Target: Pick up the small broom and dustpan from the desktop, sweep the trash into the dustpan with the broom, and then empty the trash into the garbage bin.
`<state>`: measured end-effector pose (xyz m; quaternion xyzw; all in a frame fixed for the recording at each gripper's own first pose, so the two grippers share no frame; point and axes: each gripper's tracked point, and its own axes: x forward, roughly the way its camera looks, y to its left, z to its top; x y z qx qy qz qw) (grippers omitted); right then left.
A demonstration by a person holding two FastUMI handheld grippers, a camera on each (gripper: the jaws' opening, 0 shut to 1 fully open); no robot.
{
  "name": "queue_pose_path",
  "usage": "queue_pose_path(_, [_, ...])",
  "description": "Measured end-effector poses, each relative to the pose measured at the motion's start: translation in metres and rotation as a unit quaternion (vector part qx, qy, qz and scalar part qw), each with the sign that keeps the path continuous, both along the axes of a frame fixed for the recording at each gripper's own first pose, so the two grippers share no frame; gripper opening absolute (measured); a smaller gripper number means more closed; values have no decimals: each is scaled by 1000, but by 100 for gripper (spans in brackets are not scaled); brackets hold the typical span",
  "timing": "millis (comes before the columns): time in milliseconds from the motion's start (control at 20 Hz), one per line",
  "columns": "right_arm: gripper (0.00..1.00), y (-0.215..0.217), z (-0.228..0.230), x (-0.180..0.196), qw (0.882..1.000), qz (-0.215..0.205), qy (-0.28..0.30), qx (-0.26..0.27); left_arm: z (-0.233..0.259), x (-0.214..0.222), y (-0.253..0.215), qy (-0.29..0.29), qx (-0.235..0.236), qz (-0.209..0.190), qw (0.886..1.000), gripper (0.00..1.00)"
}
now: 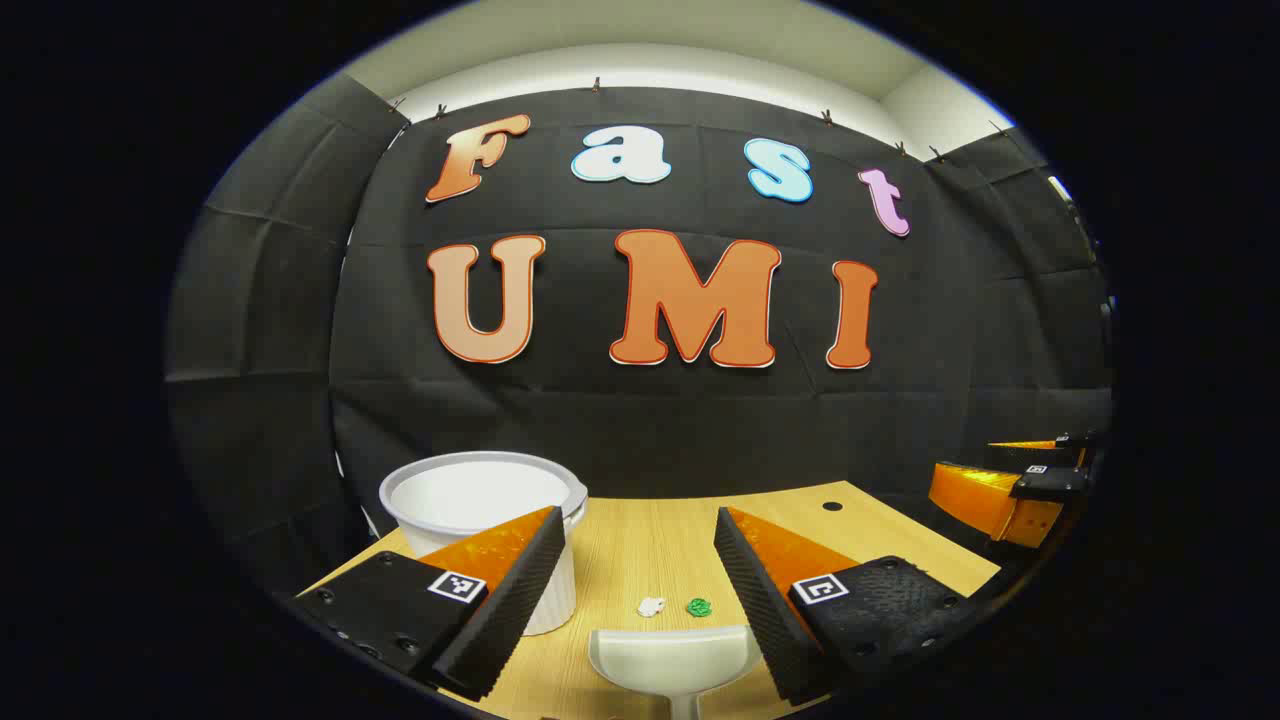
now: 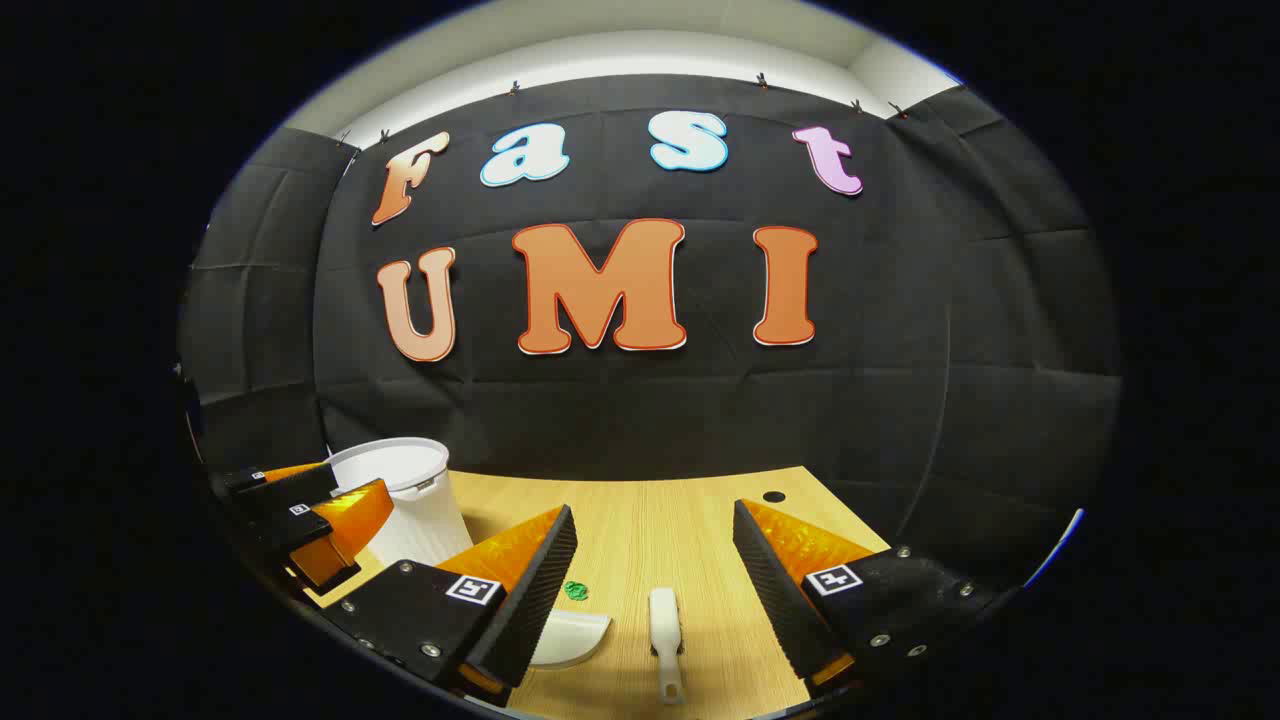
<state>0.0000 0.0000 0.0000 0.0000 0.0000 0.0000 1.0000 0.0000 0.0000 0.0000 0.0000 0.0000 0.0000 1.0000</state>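
The desk [image 1: 650,530] is carrying the garbage bin [image 1: 480,500] far left. The dustpan [image 1: 670,660] and small broom [image 2: 665,625] are lying near, untouched. Both the left hand-held gripper [image 1: 640,600] and right hand-held gripper [image 2: 655,590] are hanging open, gripping nothing. White trash [image 1: 651,606] and green trash [image 1: 701,607] are sitting unswept; the whole task is remaining. No readable labels.

Left gripper [image 1: 640,575] level, fingers spread wide apart, nothing between them. Right gripper [image 2: 655,570] level too, fingers equally wide, gripping nothing. Both face the same way, side by side, each at the edge of the other's view.
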Motion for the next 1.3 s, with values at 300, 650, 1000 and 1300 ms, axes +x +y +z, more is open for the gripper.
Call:
queue_pose_path(300, [95,0,-4,2,1000,0,8,-7,-2,2,2,2,8,2,1000,95])
queue_pose_path(650, [95,-1,-5,2,1000,-3,9,-6,-14,6,-4,20,10,-8,1000,95])
queue_pose_path(1000, [95,-1,-6,4,1000,-2,12,-5,-15,4,-4,17,18,-7,1000,95])
queue_pose_path(1300, [95,-3,-11,5,1000,-4,19,-5,-20,5,-5,23,19,-9,1000,95])
